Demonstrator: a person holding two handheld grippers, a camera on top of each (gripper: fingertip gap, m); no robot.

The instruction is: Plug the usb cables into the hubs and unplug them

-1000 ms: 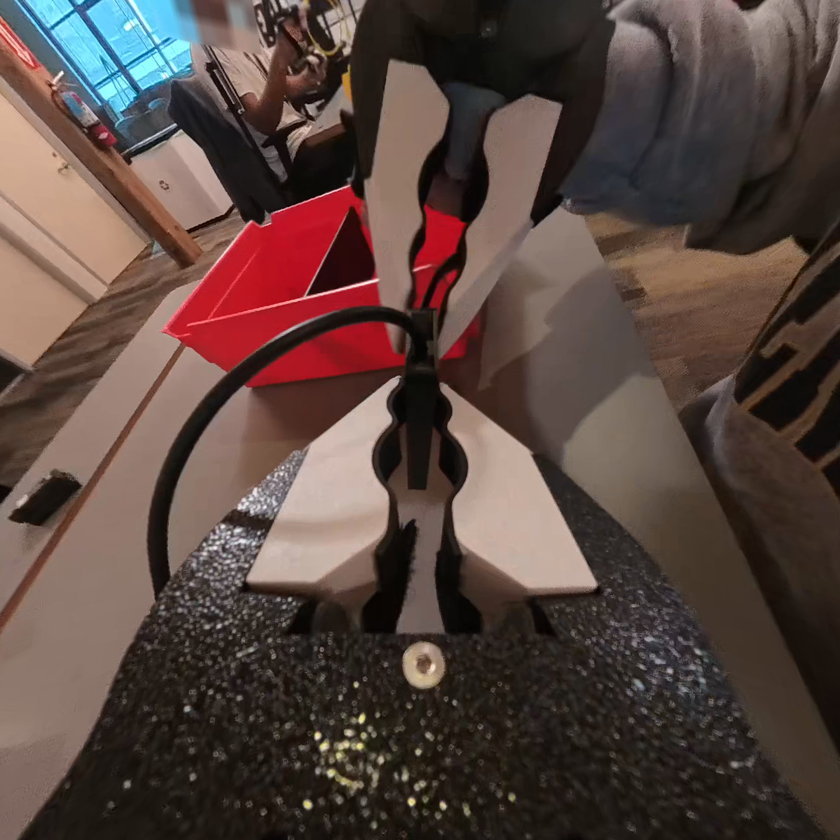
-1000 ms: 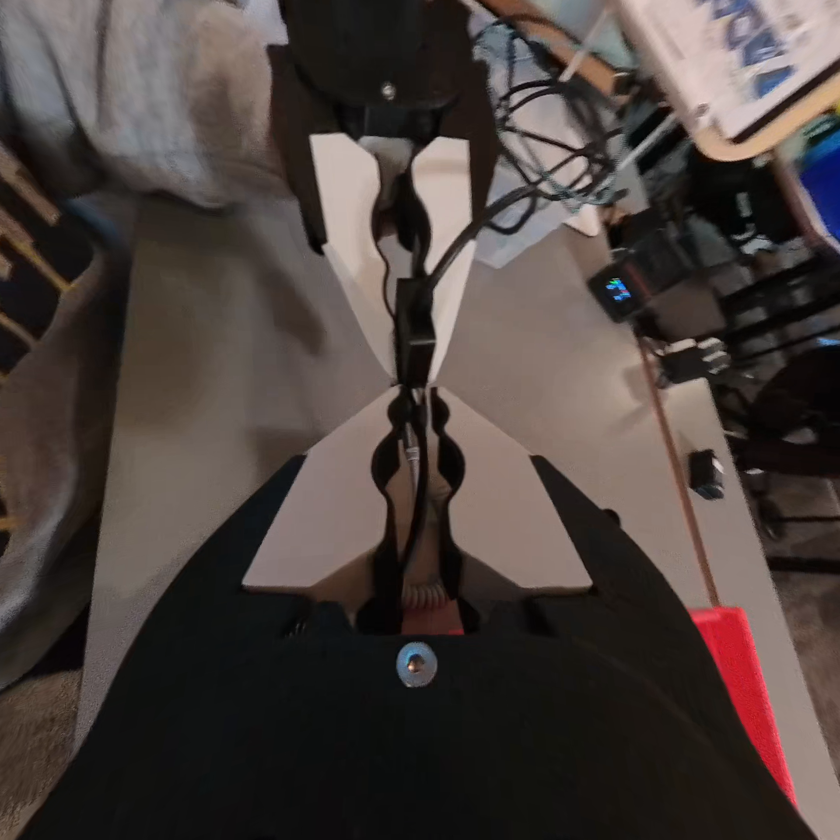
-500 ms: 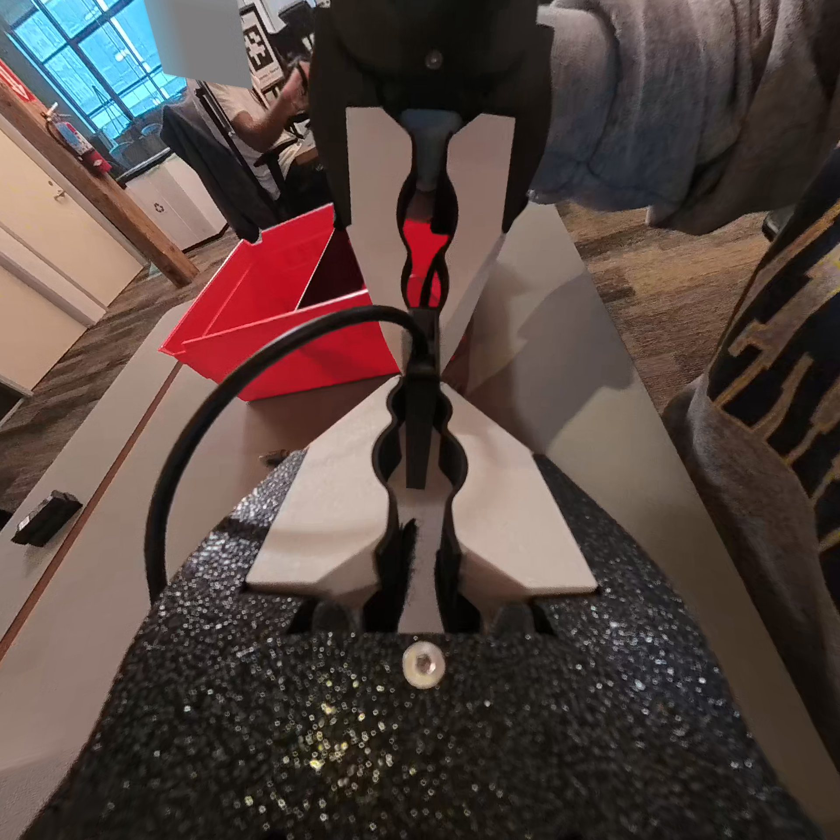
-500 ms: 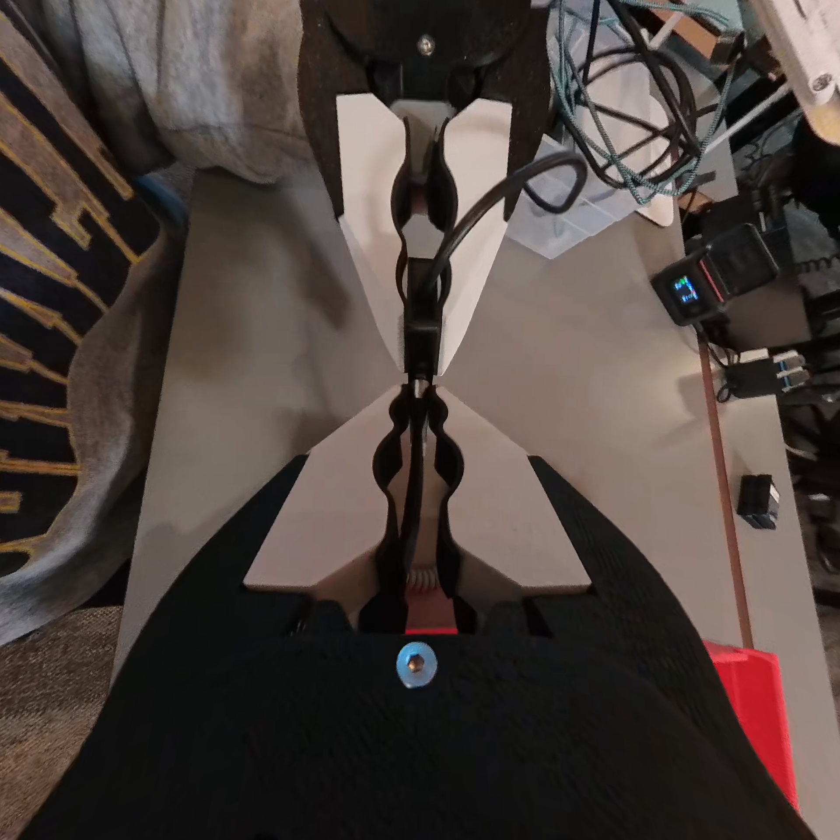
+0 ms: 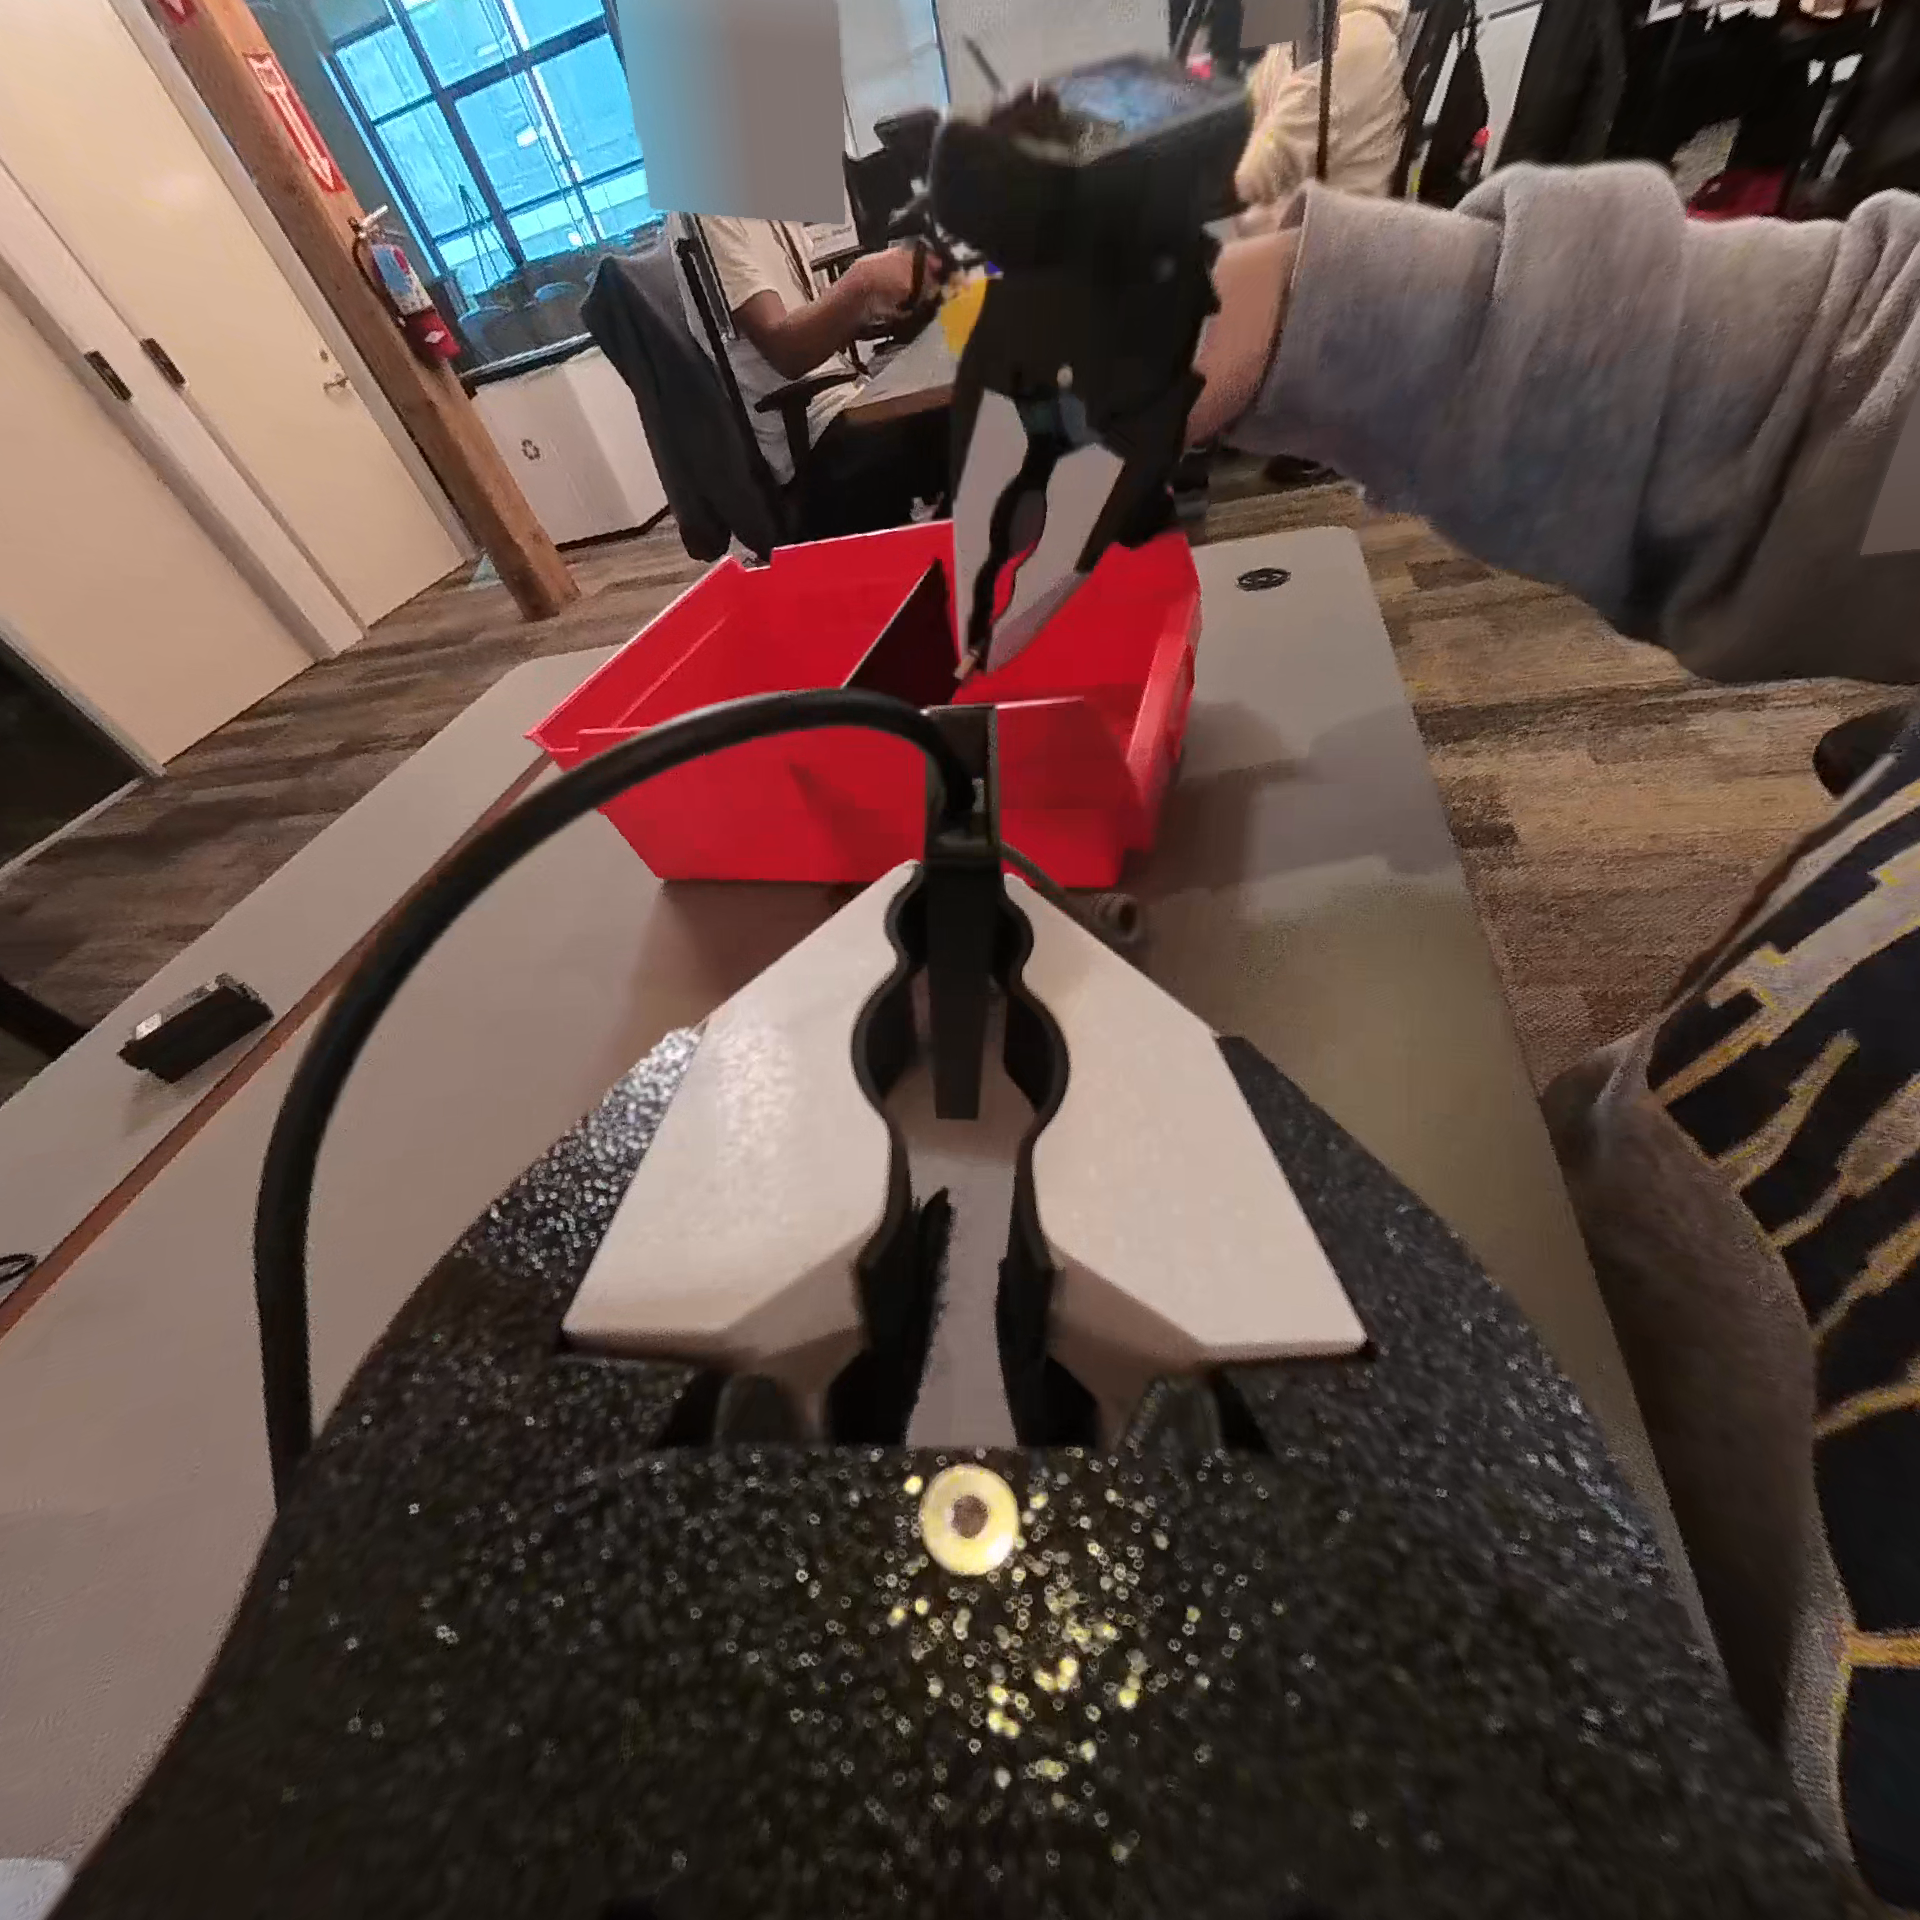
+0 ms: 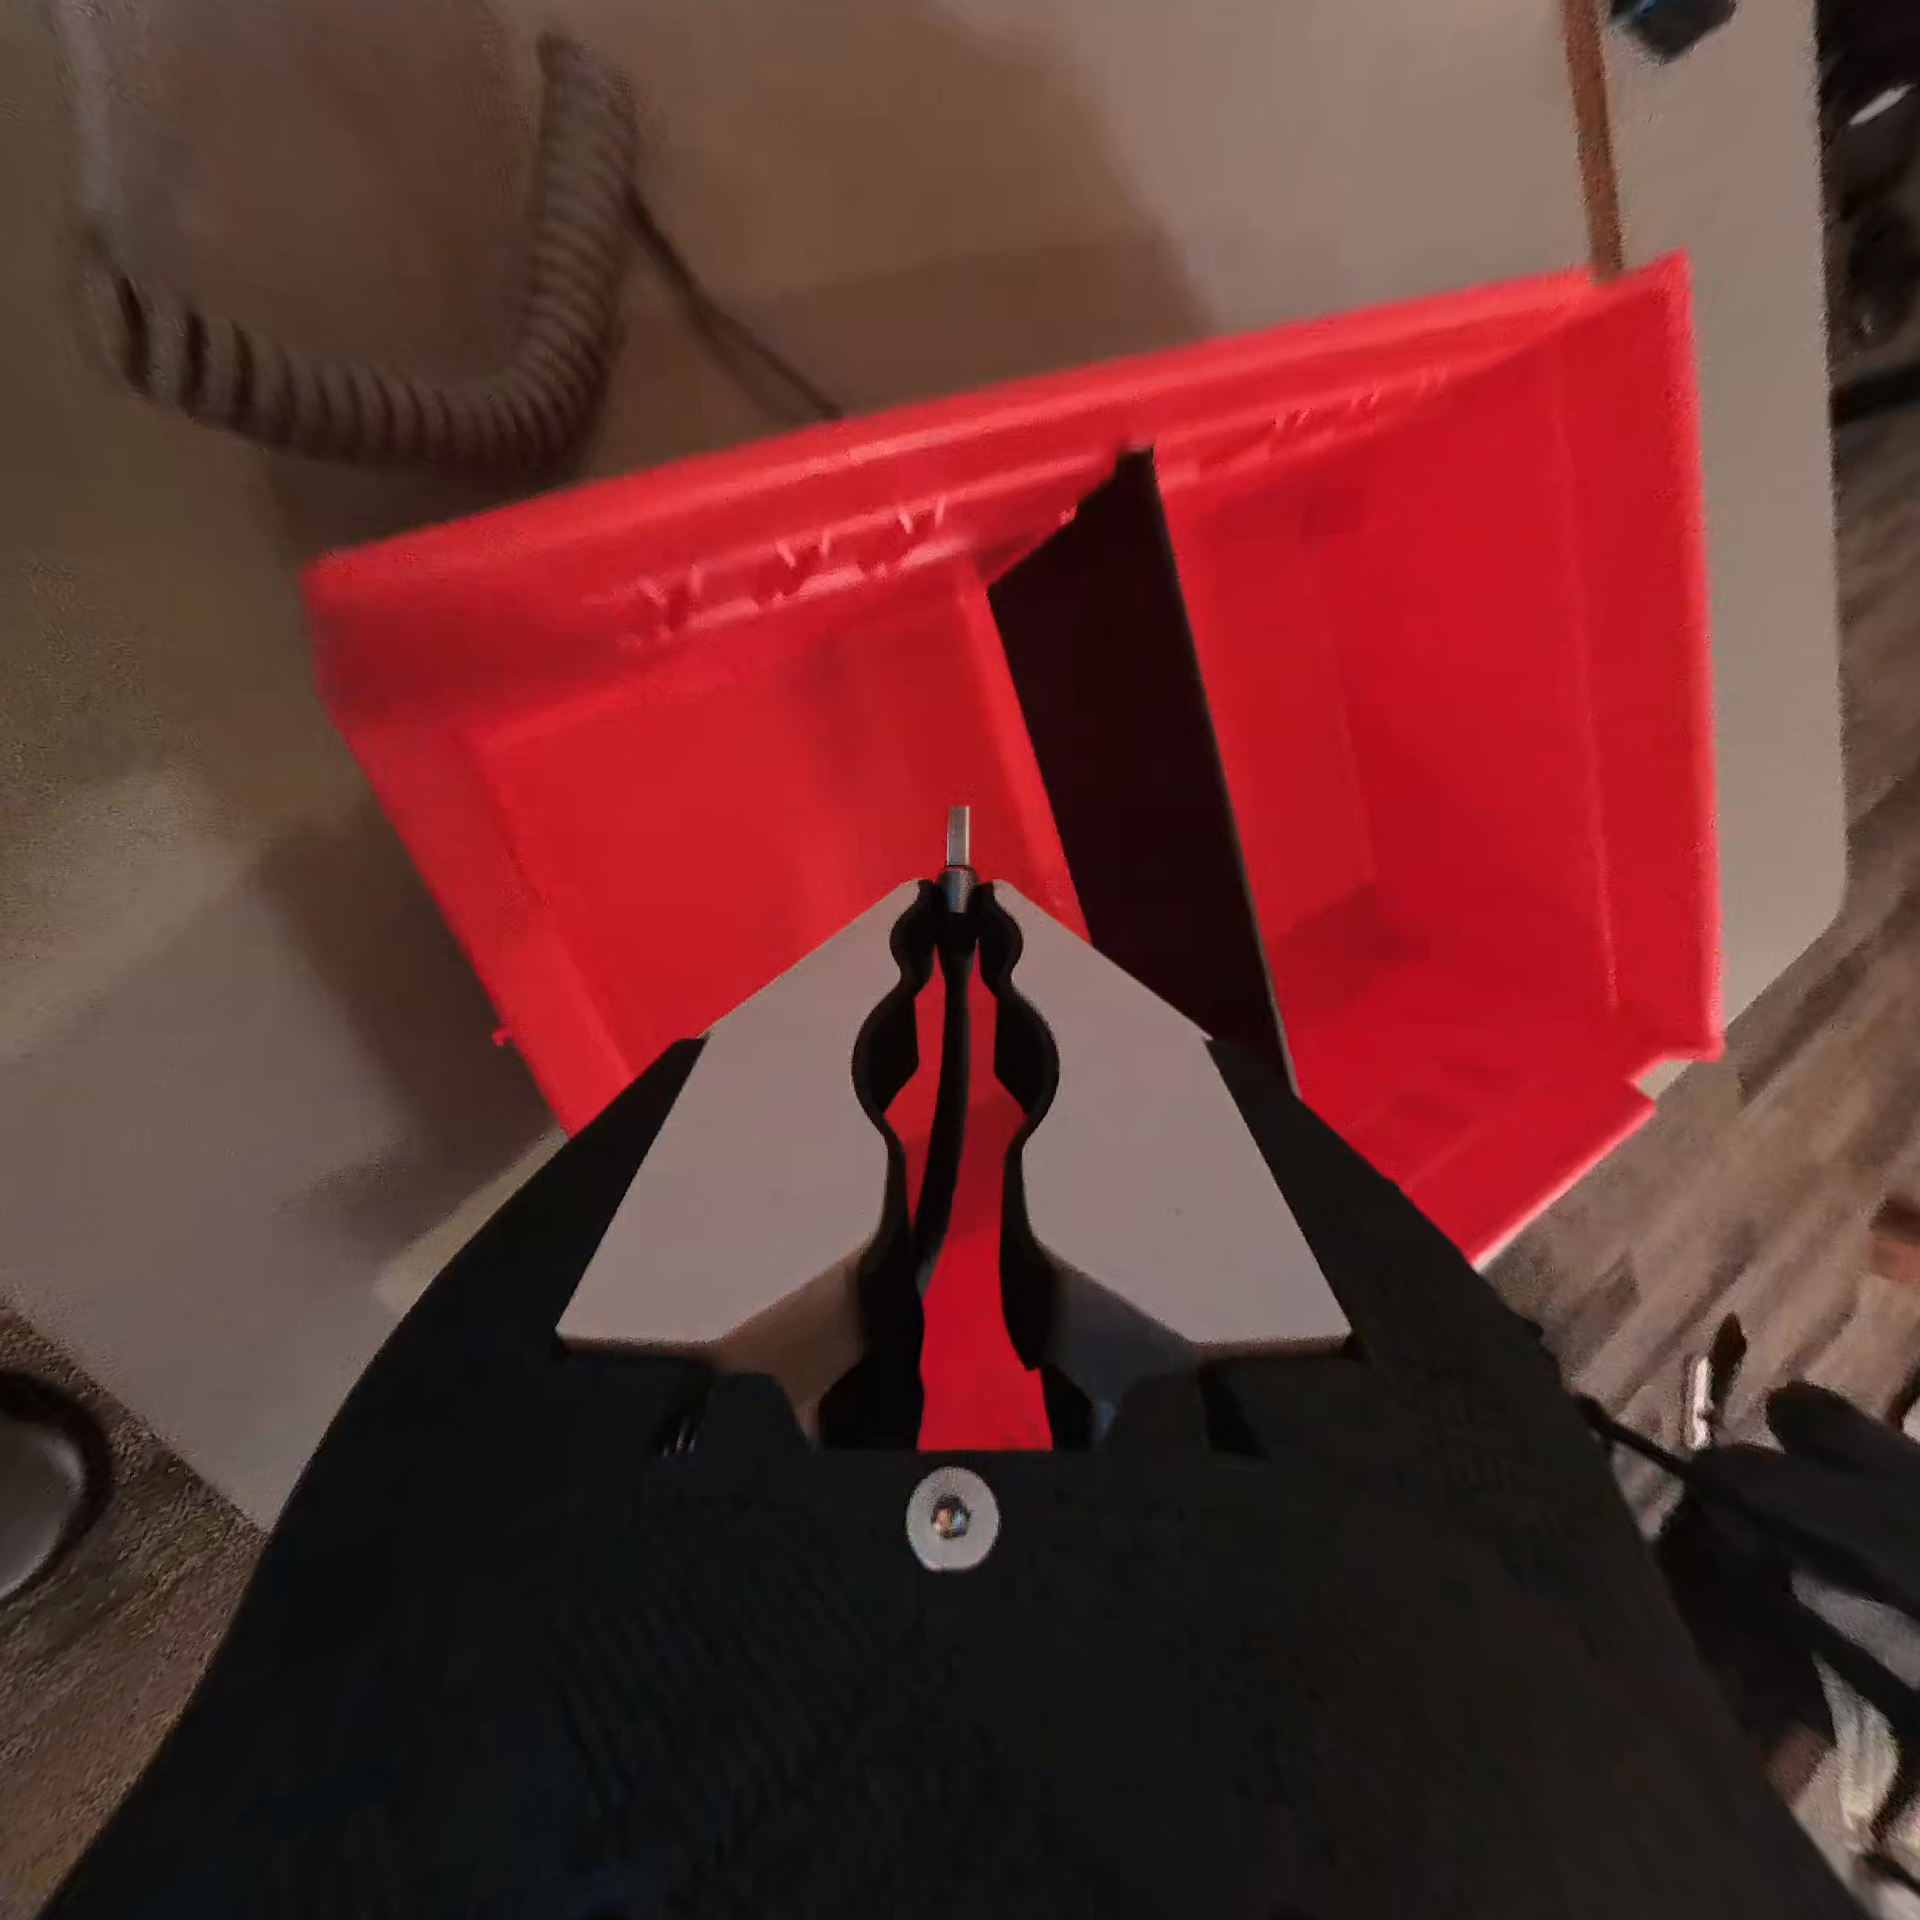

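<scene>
My left gripper (image 5: pixel 961 883) is shut on a thin black USB hub (image 5: pixel 958 997), held edge-up above the grey table (image 5: pixel 1340 935). The hub's black cable (image 5: pixel 436 935) loops out to the left. My right gripper (image 6: pixel 956 894) is shut on a black USB cable (image 6: pixel 945 1091). The cable's metal plug (image 6: pixel 958 836) sticks out past the fingertips, free of the hub. It hangs over the left compartment of the red bin (image 6: pixel 727 582). In the left wrist view the right gripper (image 5: pixel 982 649) points down over the red bin (image 5: pixel 769 800), well apart from the hub.
A black divider (image 6: pixel 1122 748) splits the bin. A ribbed hose (image 6: pixel 364 405) lies on the table beyond it. A small black block (image 5: pixel 192 1029) sits on the neighbouring table. A person's grey sleeve (image 5: pixel 1558 395) holds the right gripper. A seated person (image 5: pixel 779 312) is behind. Left tips to right tips: about 25 cm.
The right gripper has pulled the plug out of the hub and swung away over the red bin. The left gripper still holds the hub in much the same place.
</scene>
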